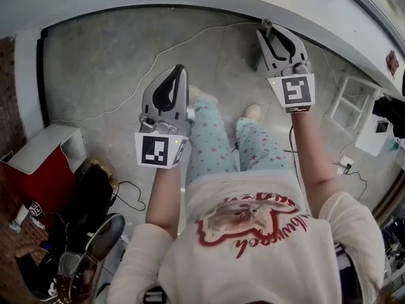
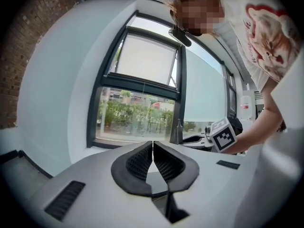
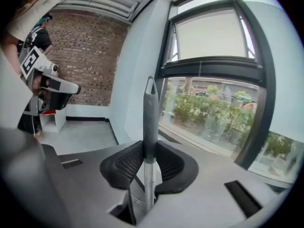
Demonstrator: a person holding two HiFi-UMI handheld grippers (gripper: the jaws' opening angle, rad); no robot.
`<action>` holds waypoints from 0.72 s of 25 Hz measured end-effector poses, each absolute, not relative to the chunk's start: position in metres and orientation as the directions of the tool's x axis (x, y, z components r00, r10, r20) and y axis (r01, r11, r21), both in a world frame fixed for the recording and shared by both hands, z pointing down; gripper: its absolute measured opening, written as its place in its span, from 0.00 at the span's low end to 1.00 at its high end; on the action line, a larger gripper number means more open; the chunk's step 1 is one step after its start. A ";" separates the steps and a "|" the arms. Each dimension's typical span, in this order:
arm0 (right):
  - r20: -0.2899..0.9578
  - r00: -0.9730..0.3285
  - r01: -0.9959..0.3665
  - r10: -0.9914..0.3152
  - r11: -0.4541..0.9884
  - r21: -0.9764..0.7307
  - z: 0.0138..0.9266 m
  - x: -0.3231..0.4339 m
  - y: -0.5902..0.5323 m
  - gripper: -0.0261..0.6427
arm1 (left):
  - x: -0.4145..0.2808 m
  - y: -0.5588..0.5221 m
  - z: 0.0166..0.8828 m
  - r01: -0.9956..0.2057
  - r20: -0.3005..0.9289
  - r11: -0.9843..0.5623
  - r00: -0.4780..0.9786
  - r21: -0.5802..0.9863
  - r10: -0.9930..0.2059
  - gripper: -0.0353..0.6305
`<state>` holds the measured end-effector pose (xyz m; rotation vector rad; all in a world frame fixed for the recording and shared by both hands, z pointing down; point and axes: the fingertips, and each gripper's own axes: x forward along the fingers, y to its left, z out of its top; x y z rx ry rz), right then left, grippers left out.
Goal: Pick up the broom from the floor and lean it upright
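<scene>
In the right gripper view the broom's grey handle [image 3: 150, 122] stands upright between the two black pads, its tip with the hang hole pointing up against the window. My right gripper [image 3: 149, 148] is shut on it. The head view shows that gripper [image 1: 271, 33] raised at the upper right, with the handle tip [image 1: 264, 24] poking out; the broom's lower part is hidden. My left gripper [image 2: 153, 148] is shut with nothing between its pads, and it [image 1: 179, 75] hangs at centre left above the person's legs.
A large dark-framed window [image 2: 142, 113] is straight ahead, with a brick wall [image 3: 85, 65] to the left. On the grey floor are cables [image 1: 126, 100], a red and white cabinet [image 1: 38, 170] at left and a white rack [image 1: 345, 106] at right.
</scene>
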<state>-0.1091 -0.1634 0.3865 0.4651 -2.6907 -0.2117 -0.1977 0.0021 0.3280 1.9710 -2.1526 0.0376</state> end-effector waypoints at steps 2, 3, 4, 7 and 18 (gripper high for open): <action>0.342 -0.840 -0.375 -0.420 0.907 0.192 0.375 -0.069 -0.179 0.19 | -0.166 -0.020 0.315 -0.993 0.159 0.042 -0.024 0.111 -0.987 0.09; 0.335 -0.829 -0.410 -0.447 0.894 0.181 0.371 -0.050 -0.185 0.19 | -0.150 -0.030 0.308 -0.994 0.151 0.020 -0.004 0.103 -0.989 0.09; 0.329 -0.819 -0.440 -0.471 0.882 0.167 0.368 -0.031 -0.191 0.19 | -0.135 -0.039 0.303 -0.995 0.143 0.003 0.011 0.097 -0.990 0.09; 0.312 -0.783 -0.527 -0.538 0.841 0.126 0.359 0.021 -0.210 0.19 | -0.089 -0.065 0.286 -0.995 0.122 -0.041 0.052 0.086 -0.991 0.09; 0.264 -0.654 -0.739 -0.709 0.674 -0.018 0.300 0.160 -0.239 0.19 | 0.054 -0.112 0.209 -0.971 0.097 -0.236 0.237 0.022 -0.967 0.09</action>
